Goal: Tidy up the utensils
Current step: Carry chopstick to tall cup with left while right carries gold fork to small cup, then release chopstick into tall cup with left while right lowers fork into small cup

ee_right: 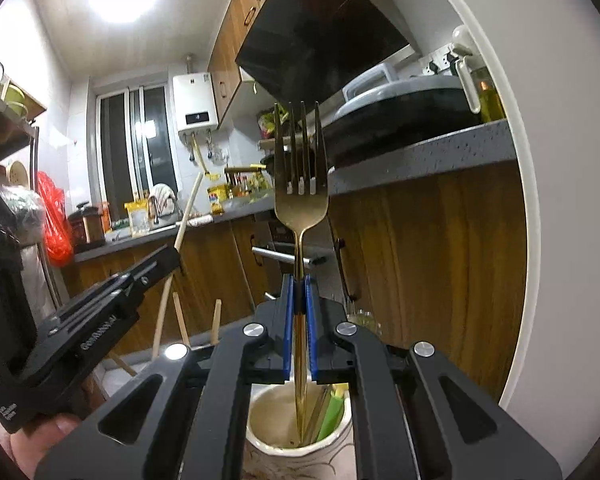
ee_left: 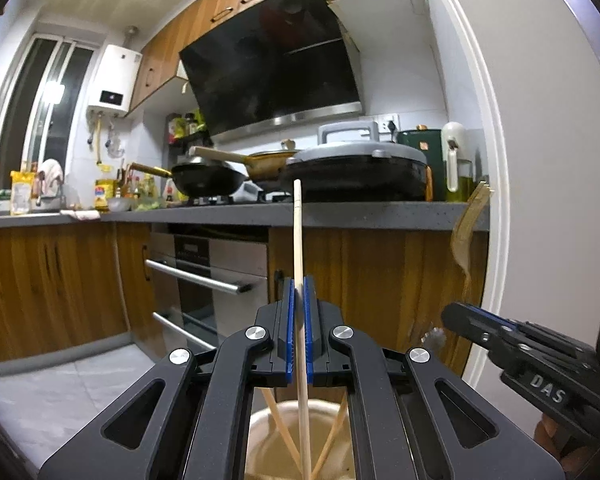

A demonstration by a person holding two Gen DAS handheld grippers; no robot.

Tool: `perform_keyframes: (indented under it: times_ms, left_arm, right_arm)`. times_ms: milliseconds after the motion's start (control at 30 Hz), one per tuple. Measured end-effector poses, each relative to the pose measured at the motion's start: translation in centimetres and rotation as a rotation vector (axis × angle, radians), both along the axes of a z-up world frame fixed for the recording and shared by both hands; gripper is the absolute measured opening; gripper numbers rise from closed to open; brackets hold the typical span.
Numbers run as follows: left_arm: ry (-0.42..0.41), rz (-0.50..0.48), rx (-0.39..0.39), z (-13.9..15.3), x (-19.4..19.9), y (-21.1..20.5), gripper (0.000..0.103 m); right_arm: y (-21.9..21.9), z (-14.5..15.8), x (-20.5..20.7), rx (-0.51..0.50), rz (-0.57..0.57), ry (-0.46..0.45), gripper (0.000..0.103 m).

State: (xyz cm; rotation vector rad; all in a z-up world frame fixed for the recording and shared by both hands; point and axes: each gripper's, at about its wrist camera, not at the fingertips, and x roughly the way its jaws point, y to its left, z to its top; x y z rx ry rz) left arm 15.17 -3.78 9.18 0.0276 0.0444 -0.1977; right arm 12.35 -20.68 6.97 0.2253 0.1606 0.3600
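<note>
One chopstick in my left gripper (ee_left: 299,286), one gold fork in my right gripper (ee_right: 299,286).

Both clamp their utensil upright. Below my left, a cream holder (ee_left: 268,432) with three more chopsticks (ee_left: 280,424); below my right, a cup (ee_right: 260,440) receives the fork (ee_right: 300,200) handle.

The right gripper (ee_right: 298,300) has its blue pads clamped tight on the handle of a gold fork (ee_right: 300,200), which stands upright, tines up. The handle's lower end drops into a pale cup (ee_right: 268,440) right under the jaws, where something green and a few other utensils sit too. Over on the left the left gripper (ee_right: 172,256) pokes in, pinching a chopstick (ee_right: 190,212) that slants up toward the window. A few more chopsticks (ee_right: 180,320) stick up below it, their lower ends hidden behind the gripper. Behind all this runs a grey counter (ee_right: 420,160) with a lidded pan (ee_right: 400,108) on it.
</note>
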Motion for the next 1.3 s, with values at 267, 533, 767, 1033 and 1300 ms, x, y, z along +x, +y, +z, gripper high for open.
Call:
perform_keyframes:
  times_ms: [267,533,767,1033,1300]
  left_arm:
    - [-0.020,-0.006,0.016,-0.7,-3.0,0.3,0.005]
    - [0.042,0.030,0.051,-2.6,-5.0,0.4,0.005]
    - [0.139,0.020,-0.002,-3.8,-5.2,2.2,0.005]
    - [0.181,0.027,0.014,-4.6,-5.1,2.4,0.005]
    - [0.202,0.029,0.017,-4.9,-4.9,2.3,0.005]
  right_arm:
    - [-0.2,-1.0,-0.6,-0.016,0.024,0.061,0.006]
    - [0.4,-1.6,-1.6,-0.041,0.040,0.081,0.006]
    - [1.2,-2.2,-1.5,-0.086,0.040,0.095,0.006]
    - [1.4,-2.5,-1.0,-0.128,0.019,0.129,0.006]
    - [1.0,-2.8,-0.8,-0.126,-0.005,0.158,0.006]
